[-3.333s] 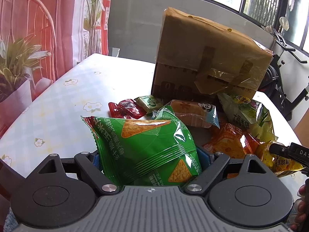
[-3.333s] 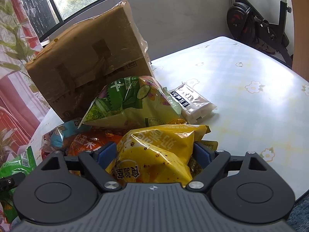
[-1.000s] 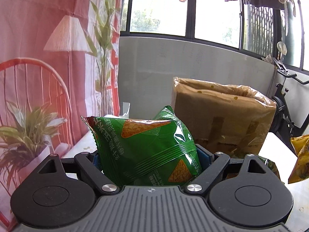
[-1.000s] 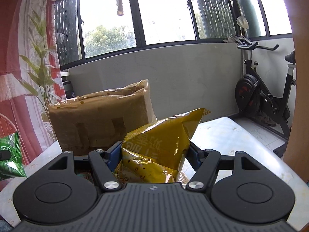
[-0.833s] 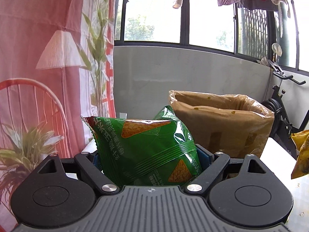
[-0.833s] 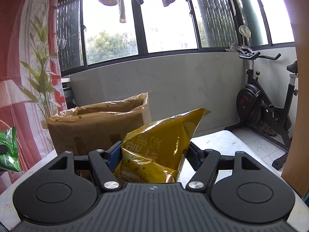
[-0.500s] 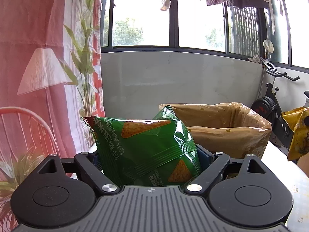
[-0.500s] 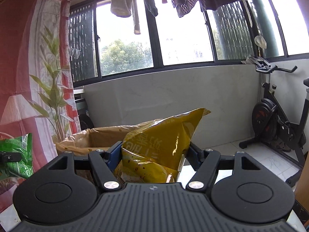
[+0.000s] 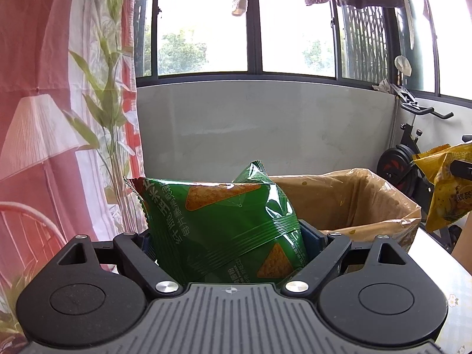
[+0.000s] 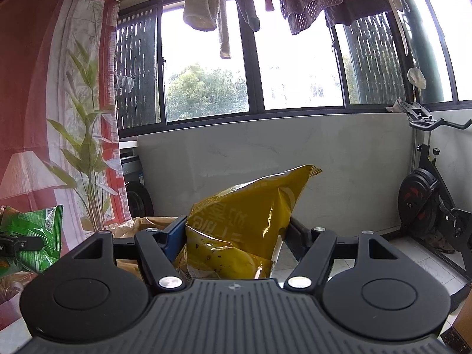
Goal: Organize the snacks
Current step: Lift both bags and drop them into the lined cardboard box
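Left wrist view: left gripper (image 9: pixel 227 236) closed on green snack bag (image 9: pixel 224 224), blue pads pressed against both sides of the bag; bag upright, printed with orange triangular chips, its crimped top edge toward the upper left; open cardboard box (image 9: pixel 354 203) just behind and right of the bag, lined with glossy brown tape, opening upward, interior in shadow; bag held in front of the box's near rim, whether over the opening cannot be told; yellow snack bag (image 9: pixel 445 188) at the far right edge, well above the table (image 9: pixel 448 295), a dark finger of the other tool across it; floral tablecloth visible at lower right; red-and-white curtain (image 9: pixel 44 103) with a plant print at left; window (image 9: pixel 250 23) with hanging laundry above; exercise bike (image 9: pixel 410 153) against the wall at right. Right wrist view: right gripper (image 10: pixel 233 242) clamped on the yellow snack bag (image 10: pixel 244 221), left blue pad against its side, right pad mostly hidden behind the foil; bag tilted, its sealed corner pointing up and right; rim of the cardboard box (image 10: pixel 147 224) partly visible low behind the left finger; green snack bag (image 10: pixel 32 233) at far left, held by a dark finger of the left tool; laundry (image 10: pixel 206 3) hanging across the window; exercise bike (image 10: pixel 427 200) at right on the tiled floor.
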A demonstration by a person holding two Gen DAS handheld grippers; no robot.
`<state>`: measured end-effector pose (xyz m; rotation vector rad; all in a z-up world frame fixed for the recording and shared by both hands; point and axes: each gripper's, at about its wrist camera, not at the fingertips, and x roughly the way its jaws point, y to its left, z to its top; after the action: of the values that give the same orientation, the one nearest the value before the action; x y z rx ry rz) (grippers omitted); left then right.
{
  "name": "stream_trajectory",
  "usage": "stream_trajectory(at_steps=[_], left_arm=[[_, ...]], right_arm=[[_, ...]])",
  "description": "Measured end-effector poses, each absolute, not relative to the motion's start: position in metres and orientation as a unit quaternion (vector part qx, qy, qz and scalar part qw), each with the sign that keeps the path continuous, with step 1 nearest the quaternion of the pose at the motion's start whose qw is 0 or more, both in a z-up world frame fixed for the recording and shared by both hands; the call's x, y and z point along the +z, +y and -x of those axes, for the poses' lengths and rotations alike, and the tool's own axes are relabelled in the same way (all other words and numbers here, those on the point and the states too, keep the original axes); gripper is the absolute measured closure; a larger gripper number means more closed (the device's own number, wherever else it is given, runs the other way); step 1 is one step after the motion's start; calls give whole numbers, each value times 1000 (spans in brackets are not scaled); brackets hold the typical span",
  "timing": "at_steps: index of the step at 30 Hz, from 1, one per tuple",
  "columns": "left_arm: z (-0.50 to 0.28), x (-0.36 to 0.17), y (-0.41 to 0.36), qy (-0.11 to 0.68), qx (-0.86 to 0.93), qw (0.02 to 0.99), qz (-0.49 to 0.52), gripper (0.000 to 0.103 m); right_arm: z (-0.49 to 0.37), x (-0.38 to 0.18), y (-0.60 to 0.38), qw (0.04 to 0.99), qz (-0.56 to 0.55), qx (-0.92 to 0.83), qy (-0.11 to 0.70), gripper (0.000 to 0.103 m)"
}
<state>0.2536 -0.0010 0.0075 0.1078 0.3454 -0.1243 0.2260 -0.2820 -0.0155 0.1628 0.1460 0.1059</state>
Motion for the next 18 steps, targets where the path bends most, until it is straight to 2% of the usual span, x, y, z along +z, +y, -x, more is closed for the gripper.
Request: stream_trajectory(at_steps=[18], left_arm=[[-377,12,-78,201,-120,964,-128,12]], right_arm=[[-347,-23,-253,990,-23,97,103,33]])
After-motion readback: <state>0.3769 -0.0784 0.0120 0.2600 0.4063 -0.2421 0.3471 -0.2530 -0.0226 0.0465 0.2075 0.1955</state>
